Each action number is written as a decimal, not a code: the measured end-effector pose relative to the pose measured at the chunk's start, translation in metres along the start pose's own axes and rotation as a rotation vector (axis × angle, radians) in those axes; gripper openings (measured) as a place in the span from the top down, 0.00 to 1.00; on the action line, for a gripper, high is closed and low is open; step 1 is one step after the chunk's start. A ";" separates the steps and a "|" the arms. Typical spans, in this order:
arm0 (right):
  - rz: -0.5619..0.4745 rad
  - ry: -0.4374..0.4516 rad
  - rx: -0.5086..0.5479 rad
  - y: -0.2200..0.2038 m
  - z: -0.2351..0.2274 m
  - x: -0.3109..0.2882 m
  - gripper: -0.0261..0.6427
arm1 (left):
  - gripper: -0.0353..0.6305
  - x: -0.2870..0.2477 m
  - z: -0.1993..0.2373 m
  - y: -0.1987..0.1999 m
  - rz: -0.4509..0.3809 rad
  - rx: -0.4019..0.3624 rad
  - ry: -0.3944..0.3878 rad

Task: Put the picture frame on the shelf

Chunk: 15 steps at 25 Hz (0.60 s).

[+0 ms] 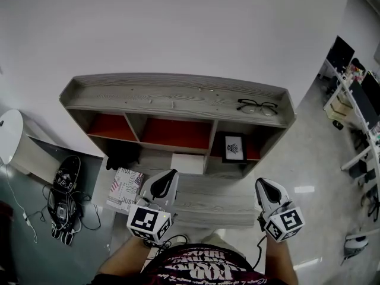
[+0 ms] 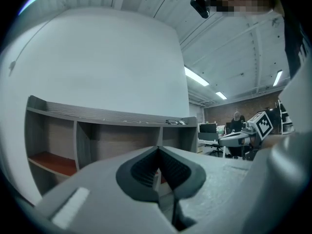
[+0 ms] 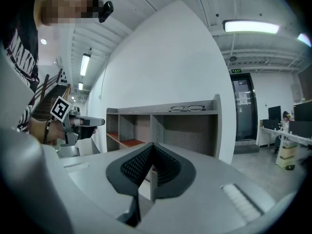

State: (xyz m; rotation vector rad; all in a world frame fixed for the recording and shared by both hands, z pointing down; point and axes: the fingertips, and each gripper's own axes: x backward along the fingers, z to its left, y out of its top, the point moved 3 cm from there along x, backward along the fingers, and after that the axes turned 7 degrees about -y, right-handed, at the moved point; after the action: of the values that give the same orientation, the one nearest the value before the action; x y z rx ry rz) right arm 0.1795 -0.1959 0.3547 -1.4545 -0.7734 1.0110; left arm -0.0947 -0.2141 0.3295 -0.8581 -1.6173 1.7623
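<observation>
Left hand-held gripper: jaws together, empty, before shelf. Picture frame upright in shelf's rightmost compartment, long axis vertical, face outward toward person. Glasses on shelf top. Right hand-held gripper: jaws together, empty.

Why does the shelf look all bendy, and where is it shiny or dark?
Head view: the wide lens bows the top of the shelf into a curve, and a bright glare patch shines on the floor. Left gripper view: the corners go black. Right gripper view: the ceiling lamp glows nearly white, and the wall bulges to a point.
</observation>
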 end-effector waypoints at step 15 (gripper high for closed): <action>0.021 -0.045 -0.008 -0.002 0.026 0.017 0.92 | 0.95 0.014 -0.003 -0.019 0.031 0.030 -0.076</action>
State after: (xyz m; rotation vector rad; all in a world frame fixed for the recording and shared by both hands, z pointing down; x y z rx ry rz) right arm 0.1632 -0.1695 0.3547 -1.4538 -0.7966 1.0609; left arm -0.1008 -0.2001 0.3475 -0.8153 -1.6296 1.8568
